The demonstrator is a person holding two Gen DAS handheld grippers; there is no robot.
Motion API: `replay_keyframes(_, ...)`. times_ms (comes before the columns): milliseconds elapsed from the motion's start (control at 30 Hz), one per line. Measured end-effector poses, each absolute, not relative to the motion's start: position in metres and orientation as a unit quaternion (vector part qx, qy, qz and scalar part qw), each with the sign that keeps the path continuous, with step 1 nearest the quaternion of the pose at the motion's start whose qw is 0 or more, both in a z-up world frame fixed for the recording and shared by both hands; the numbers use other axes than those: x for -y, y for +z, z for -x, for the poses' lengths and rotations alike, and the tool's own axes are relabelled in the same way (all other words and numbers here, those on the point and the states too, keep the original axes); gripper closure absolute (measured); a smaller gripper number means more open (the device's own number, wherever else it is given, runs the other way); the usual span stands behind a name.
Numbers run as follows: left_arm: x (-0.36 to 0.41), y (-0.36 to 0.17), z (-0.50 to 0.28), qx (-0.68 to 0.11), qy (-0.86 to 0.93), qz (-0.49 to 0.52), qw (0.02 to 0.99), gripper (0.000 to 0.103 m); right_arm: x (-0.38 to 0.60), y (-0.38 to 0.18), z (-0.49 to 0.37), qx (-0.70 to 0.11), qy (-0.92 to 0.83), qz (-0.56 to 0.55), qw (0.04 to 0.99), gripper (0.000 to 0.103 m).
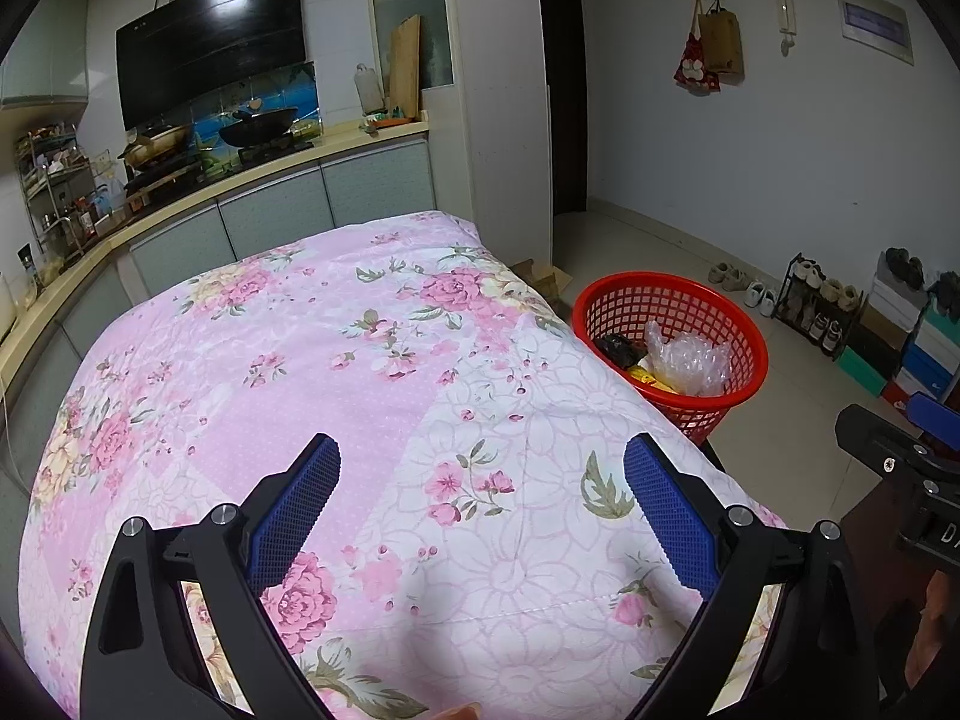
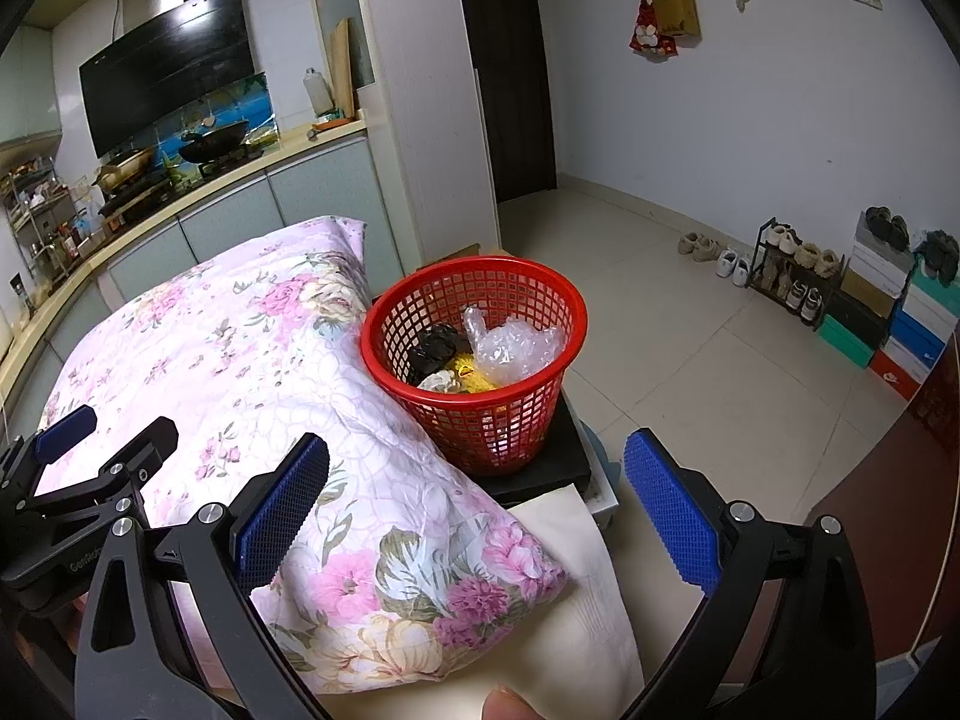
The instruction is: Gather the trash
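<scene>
Right wrist view: red basket (image 2: 474, 360) filled with clear plastic (image 2: 516, 348), black wad (image 2: 433, 349), yellow scraps (image 2: 471, 377). Both grippers (image 1: 483, 507) (image 2: 477, 510) are held spread, empty.

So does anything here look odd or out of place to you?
Yes: a floral quilt covers the table in the kitchen, not a bed. The red basket of trash, with crumpled clear plastic inside, sits raised on a dark block rather than on the floor. Nothing looks spilled.
</scene>
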State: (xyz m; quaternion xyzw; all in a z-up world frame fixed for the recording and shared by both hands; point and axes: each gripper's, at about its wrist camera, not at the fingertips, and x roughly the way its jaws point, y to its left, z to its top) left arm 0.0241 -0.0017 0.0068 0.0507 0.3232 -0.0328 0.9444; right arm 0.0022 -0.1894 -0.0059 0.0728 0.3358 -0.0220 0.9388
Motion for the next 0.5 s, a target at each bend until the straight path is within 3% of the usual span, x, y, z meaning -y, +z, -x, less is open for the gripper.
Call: replay_keyframes(500, 0.0009, 0.0027, -0.0253, -0.327, -0.039, -0.047, 0.943, 0.011, 0.1905, -0.0093, -0.0008, -0.340, -0.022, -0.072, 0.937, 0.007)
